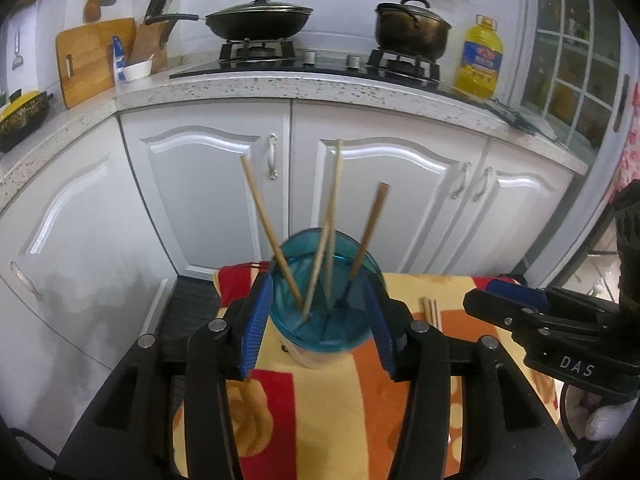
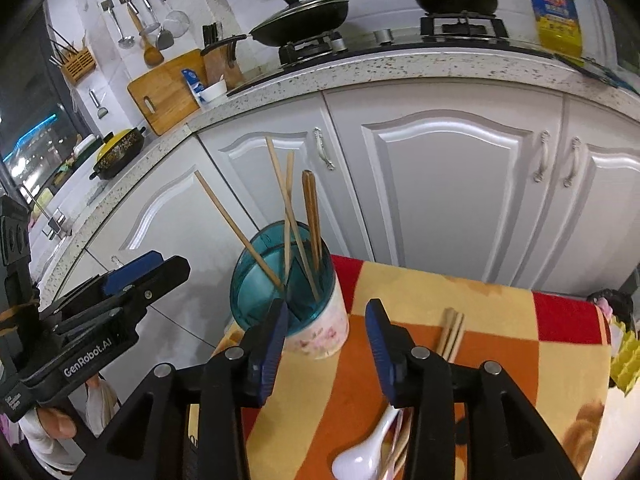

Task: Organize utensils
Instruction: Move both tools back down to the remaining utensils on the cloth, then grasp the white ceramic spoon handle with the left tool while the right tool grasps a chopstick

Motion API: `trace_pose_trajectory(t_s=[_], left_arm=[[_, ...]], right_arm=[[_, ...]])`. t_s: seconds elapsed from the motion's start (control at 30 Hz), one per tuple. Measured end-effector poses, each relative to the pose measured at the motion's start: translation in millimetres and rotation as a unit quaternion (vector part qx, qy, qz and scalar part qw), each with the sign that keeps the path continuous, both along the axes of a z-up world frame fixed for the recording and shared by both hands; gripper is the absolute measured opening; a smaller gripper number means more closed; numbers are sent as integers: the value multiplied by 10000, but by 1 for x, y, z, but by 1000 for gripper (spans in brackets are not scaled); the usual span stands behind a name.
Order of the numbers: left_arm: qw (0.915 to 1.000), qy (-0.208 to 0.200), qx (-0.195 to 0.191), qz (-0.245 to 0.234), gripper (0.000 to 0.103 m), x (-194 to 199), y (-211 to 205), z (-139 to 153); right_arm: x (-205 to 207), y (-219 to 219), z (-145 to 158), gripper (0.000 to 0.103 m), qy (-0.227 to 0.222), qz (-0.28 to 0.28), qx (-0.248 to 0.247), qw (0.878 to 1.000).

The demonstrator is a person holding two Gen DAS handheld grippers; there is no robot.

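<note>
A cup (image 1: pixel 320 332) with a teal rim and a flowered white body (image 2: pixel 320 332) stands near the far left corner of the table and holds several wooden chopsticks (image 1: pixel 260 216). My left gripper (image 1: pixel 318 284) is open, its blue pads standing either side of the cup; the right wrist view shows this left gripper (image 2: pixel 160 268) apart from the cup. My right gripper (image 2: pixel 326 306) is open over the cloth just right of the cup, with nothing between its pads. Loose chopsticks (image 2: pixel 452 334) lie on the cloth to its right. A white spoon (image 2: pixel 360 456) lies under it.
The table wears a yellow, orange and red cloth (image 2: pixel 460 288). White cabinet doors (image 2: pixel 440 184) stand close behind its far edge, under a speckled counter with pans on a stove. A yellow object (image 2: pixel 624 356) sits at the table's right edge.
</note>
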State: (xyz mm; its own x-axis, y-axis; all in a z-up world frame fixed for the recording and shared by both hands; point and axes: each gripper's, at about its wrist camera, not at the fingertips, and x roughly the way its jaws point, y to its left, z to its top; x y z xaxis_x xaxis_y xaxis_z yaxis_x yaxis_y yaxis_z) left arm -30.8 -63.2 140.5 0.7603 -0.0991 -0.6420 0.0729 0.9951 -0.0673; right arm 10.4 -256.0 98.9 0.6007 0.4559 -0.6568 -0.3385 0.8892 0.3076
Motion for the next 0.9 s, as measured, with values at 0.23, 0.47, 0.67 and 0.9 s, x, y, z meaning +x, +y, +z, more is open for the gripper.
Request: trace_pose_trajectory(t_s=[0.23, 0.47, 0.67, 0.9], left_arm=[[9997, -10, 25, -228, 49, -23, -23, -3], [9983, 246, -39, -531, 49, -34, -44, -22], [9947, 658, -223, -759, 49, -33, -51, -54], [9853, 1314, -350, -1032, 49, -22, -59, -108]], right_arm=[[-28, -21, -3, 42, -51, -179, -69, 9998], [-43, -44, -20, 44, 135, -337, -131, 9993], [-43, -70, -59, 44, 606, -548, -174, 9965], [-23, -90, -116, 44, 1225, -724, -78, 9898]])
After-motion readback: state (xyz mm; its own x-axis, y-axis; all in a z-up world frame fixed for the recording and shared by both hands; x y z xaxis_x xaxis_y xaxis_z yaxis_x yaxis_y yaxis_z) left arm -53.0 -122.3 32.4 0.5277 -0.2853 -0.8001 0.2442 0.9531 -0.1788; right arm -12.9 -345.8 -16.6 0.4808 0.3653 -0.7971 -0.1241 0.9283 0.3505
